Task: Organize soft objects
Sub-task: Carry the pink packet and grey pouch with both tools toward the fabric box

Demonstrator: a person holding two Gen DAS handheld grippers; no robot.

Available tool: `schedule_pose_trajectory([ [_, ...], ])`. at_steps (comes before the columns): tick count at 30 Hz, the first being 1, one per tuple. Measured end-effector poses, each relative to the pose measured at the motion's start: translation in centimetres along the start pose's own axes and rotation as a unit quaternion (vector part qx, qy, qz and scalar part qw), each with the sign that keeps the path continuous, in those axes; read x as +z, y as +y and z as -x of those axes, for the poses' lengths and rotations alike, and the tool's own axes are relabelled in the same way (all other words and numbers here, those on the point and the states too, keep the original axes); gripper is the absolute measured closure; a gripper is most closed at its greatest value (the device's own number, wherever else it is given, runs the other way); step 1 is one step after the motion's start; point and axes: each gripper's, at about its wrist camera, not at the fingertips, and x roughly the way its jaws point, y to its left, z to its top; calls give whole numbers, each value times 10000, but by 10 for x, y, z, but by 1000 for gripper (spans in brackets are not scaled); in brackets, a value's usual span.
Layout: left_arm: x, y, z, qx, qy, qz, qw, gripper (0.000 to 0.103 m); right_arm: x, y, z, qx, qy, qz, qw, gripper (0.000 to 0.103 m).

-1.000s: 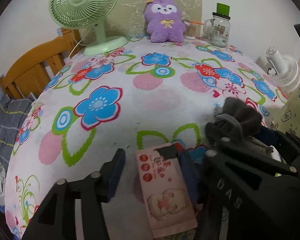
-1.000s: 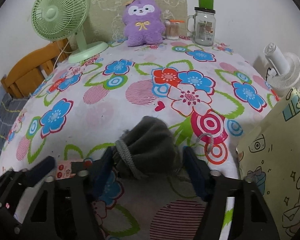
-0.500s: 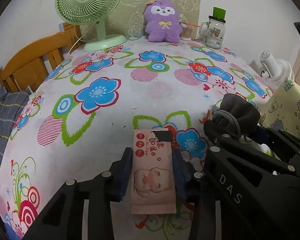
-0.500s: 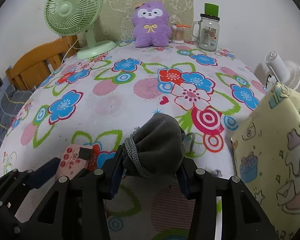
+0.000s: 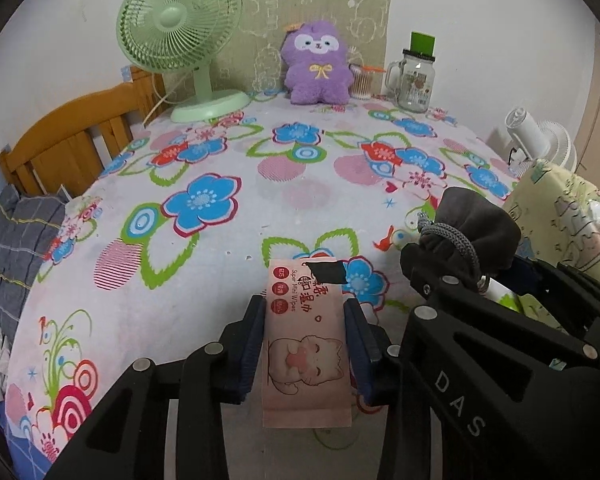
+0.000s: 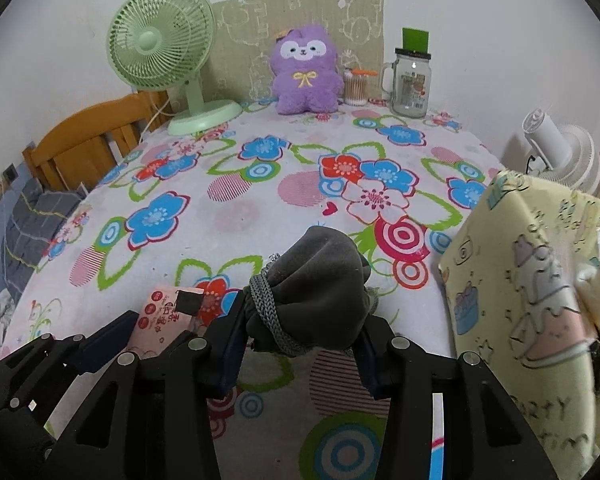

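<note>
My left gripper [image 5: 305,324] is shut on a pink wet-wipes pack [image 5: 306,344] with a cat print and holds it above the flowered tablecloth. My right gripper [image 6: 300,320] is shut on a dark grey drawstring pouch [image 6: 318,292], also lifted off the table. The pouch shows at the right of the left wrist view [image 5: 474,232], and the wipes pack at the lower left of the right wrist view [image 6: 164,320]. A purple plush toy [image 6: 303,72] sits upright at the table's far edge.
A yellow cartoon-print fabric bag [image 6: 532,280] stands open at the right. A green desk fan [image 6: 164,56], a cotton-swab jar [image 6: 356,88] and a glass mug jar [image 6: 412,84] line the far edge. A white fan [image 6: 560,152] is at right, a wooden chair [image 6: 88,140] at left.
My left gripper closed on the wipes pack and lifted it. My right gripper closed on the grey pouch and raised it. Both pulled back from the table; the yellow bag came further into view.
</note>
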Motion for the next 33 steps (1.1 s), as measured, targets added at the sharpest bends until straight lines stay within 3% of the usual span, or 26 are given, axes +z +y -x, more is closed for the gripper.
schedule_pose_trajectory([
  [33, 7, -30, 101, -133, -1022, -270, 9943, 63, 10, -14, 117, -25, -1013, 98, 9948, 53],
])
